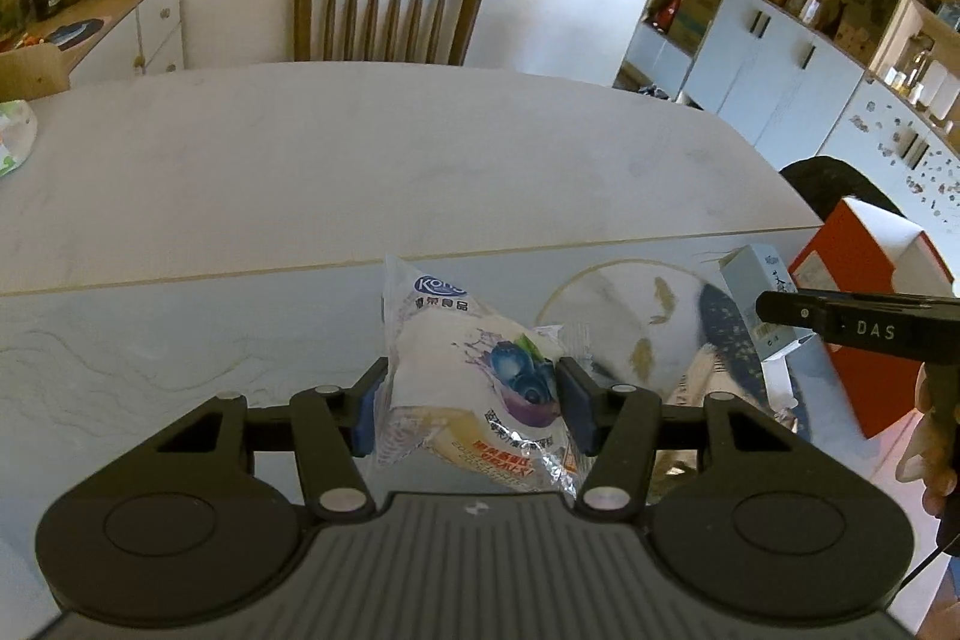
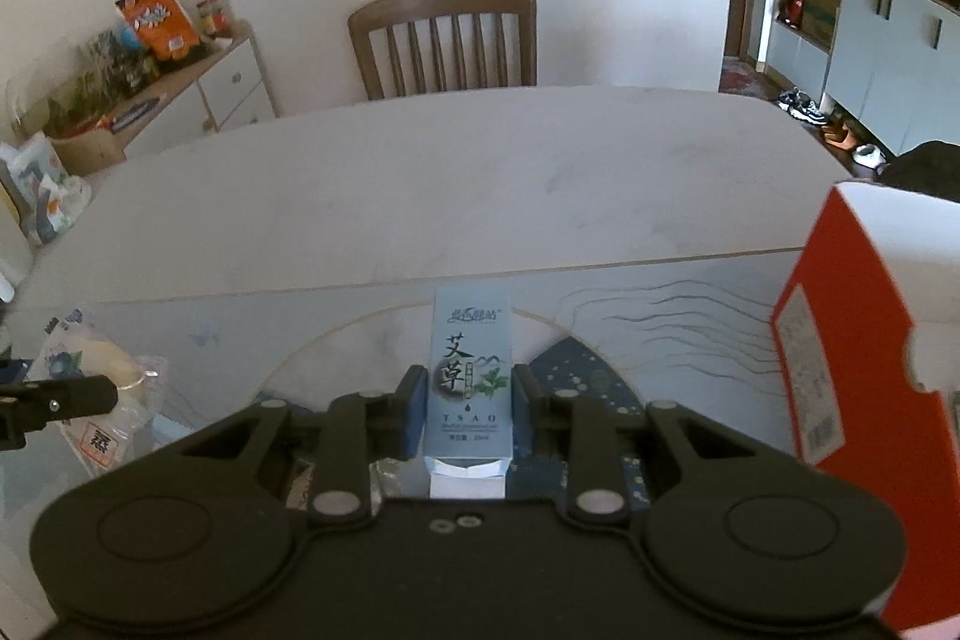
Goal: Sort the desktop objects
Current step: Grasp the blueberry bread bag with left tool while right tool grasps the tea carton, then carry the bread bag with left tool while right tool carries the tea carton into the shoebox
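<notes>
Left of the orange box point(image 2: 864, 340), over the printed mat point(image 2: 660, 316), left gripper point(image 1: 471, 409) pinches a soft, crinkly, light bread packet point(image 1: 474, 382) mid-body, while right gripper point(image 2: 465, 412) clamps a stiff, light blue carton point(image 2: 471, 370) by its side faces, likely crushable.

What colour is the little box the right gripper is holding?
The small box is pale blue with dark Chinese characters and a green leaf sprig. The right wrist view shows it best.

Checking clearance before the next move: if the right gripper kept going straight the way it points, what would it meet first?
Probably the bare table; the right gripper, shut on the blue box, has nothing else ahead.
</notes>
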### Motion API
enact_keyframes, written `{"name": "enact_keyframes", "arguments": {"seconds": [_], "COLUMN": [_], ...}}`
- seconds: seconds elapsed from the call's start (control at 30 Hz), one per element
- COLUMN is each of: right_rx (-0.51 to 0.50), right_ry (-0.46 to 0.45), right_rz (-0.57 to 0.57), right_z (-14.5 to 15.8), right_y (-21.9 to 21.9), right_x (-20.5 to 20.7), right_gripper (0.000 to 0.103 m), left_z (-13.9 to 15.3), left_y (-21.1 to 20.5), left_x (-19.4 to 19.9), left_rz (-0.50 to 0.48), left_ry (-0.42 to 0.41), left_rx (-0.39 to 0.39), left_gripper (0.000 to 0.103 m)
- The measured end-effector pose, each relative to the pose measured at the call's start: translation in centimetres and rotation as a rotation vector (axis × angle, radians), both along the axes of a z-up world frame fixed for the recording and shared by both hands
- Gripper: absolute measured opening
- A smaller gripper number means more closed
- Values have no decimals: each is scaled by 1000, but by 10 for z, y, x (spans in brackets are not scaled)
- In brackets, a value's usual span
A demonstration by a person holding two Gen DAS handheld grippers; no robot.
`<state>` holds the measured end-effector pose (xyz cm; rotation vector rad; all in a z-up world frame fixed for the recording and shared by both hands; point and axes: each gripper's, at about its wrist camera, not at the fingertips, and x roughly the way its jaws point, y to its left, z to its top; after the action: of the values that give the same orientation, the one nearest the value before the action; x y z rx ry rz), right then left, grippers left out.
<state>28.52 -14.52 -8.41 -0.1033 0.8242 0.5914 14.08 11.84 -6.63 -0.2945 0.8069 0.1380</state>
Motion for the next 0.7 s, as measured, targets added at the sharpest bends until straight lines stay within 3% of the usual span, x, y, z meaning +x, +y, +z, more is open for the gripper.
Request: {"name": "enact_keyframes", "arguments": {"seconds": [0.7], "right_rx": [74], "right_ry": [19], "right_rz": [-51], "right_z": [32], "right_y": [-69], "right_x": [-33], "right_gripper": [28], "left_z": [32], "left_y": [-50], "left_x": [7], "left_rz": [-111], "left_ry": [-36], "left_rx": [-59], "left_gripper": [56]}}
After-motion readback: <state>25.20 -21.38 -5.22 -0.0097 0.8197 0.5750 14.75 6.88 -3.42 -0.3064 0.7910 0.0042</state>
